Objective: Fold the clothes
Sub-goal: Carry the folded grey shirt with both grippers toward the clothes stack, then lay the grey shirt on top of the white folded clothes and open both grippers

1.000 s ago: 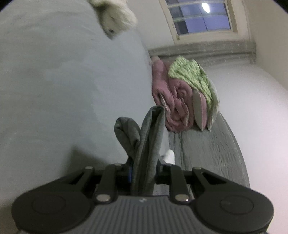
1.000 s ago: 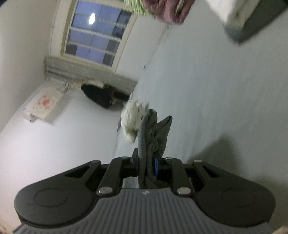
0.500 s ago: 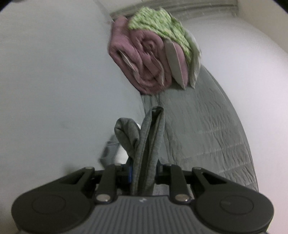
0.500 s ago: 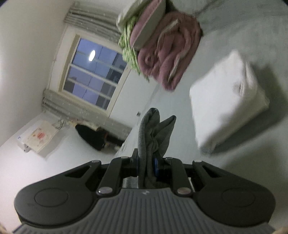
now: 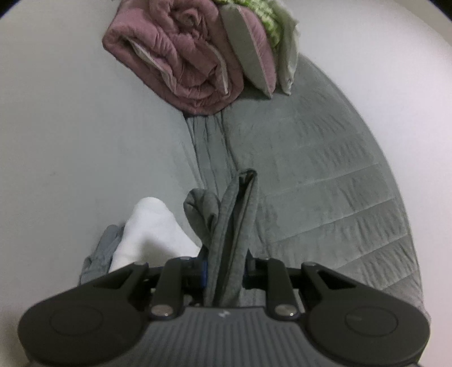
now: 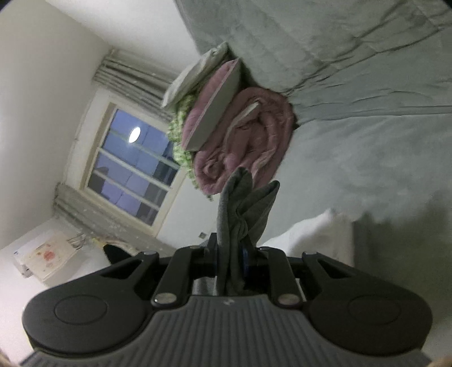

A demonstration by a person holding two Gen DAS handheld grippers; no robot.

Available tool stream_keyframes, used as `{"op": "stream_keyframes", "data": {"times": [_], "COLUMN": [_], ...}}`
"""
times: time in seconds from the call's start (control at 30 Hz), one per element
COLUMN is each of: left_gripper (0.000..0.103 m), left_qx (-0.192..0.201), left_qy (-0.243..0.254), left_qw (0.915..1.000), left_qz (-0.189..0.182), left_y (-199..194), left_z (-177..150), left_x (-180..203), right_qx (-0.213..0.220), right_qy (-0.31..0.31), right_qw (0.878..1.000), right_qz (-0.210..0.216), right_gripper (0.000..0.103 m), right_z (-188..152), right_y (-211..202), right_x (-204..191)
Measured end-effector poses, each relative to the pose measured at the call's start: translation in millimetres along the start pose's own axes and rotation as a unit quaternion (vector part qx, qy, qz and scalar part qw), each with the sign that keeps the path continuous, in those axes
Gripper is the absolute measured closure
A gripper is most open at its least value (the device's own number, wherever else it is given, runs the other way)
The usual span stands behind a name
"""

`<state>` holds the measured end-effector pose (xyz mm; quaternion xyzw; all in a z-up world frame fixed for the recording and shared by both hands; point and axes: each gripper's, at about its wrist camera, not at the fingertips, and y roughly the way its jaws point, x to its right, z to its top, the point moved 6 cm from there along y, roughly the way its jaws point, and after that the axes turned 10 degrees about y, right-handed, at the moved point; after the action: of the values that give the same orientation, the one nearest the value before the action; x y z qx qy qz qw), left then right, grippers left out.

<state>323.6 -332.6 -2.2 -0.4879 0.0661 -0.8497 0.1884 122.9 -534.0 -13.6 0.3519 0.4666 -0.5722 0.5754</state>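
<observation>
A dark grey garment (image 5: pixel 228 225) is bunched between the jaws of my left gripper (image 5: pixel 226 265), which is shut on it; folds of the cloth stick up past the fingers. In the right wrist view the same kind of grey garment (image 6: pixel 243 209) is pinched in my right gripper (image 6: pixel 230 259), also shut on it. A folded white cloth (image 5: pixel 149 231) lies just left of the left gripper, on a pale grey piece (image 5: pixel 99 251). The white cloth (image 6: pixel 308 231) also shows right of the right gripper. Both views are tilted.
A rolled pink quilt (image 5: pixel 180 59) with pillows (image 5: pixel 254 56) and a green patterned cloth (image 5: pixel 265 17) sits at the head of the grey bed sheet (image 5: pixel 325 158). The right wrist view shows the quilt (image 6: pixel 248 141), a window (image 6: pixel 132 169) and white walls.
Both grippers swept across the bed with the grey garment still gripped. The pink quilt came closer in both views, and the white folded cloth now lies close beside each gripper.
</observation>
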Motion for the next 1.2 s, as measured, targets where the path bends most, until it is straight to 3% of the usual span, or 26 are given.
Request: {"op": "stream_keyframes", "data": {"times": [0.23, 0.3, 0.37, 0.53, 0.7, 0.87, 1.0, 1.07, 1.2], "left_gripper": [0.078, 0.067, 0.062, 0.062, 0.062, 0.063, 0.065, 0.071, 0.073], "left_qx": [-0.001, 0.011, 0.028, 0.086, 0.147, 0.124, 0.103, 0.111, 0.127], "left_qy": [0.016, 0.01, 0.019, 0.07, 0.185, 0.265, 0.27, 0.263, 0.264], "left_qw": [0.9993, 0.9994, 0.9988, 0.9913, 0.9676, 0.9529, 0.9518, 0.9526, 0.9505], "left_qz": [0.035, 0.032, 0.034, 0.07, 0.09, 0.081, 0.102, 0.106, 0.103], "left_y": [39.1, 37.5, 32.3, 2.4, -18.0, 11.5, 33.4, 37.4, 35.9], "left_z": [-2.9, -8.1, -7.0, 16.3, 33.9, 16.0, -5.2, -12.2, -18.4], "left_x": [-55.2, -70.8, -76.4, -68.8, -25.5, 0.6, -22.2, -35.4, -44.2], "right_qx": [0.008, 0.008, 0.009, 0.048, 0.105, 0.096, 0.096, 0.095, 0.1], "right_qy": [0.016, 0.015, 0.008, -0.058, -0.173, -0.272, -0.299, -0.305, -0.309], "right_qw": [0.999, 0.999, 0.999, 0.995, 0.977, 0.952, 0.937, 0.932, 0.929], "right_qz": [-0.039, -0.043, -0.045, -0.058, -0.074, -0.106, -0.154, -0.171, -0.176], "right_gripper": [0.084, 0.084, 0.073, 0.066, 0.066, 0.066, 0.068, 0.075, 0.075], "right_z": [7.4, 11.0, 13.0, 22.7, 25.3, -3.1, -12.3, -14.6, -15.5], "right_y": [30.7, 34.8, 35.6, 14.8, 13.7, 47.8, 66.4, 69.2, 65.5], "right_x": [61.3, 70.4, 73.5, 51.7, 8.0, -4.8, 21.8, 37.9, 50.1]}}
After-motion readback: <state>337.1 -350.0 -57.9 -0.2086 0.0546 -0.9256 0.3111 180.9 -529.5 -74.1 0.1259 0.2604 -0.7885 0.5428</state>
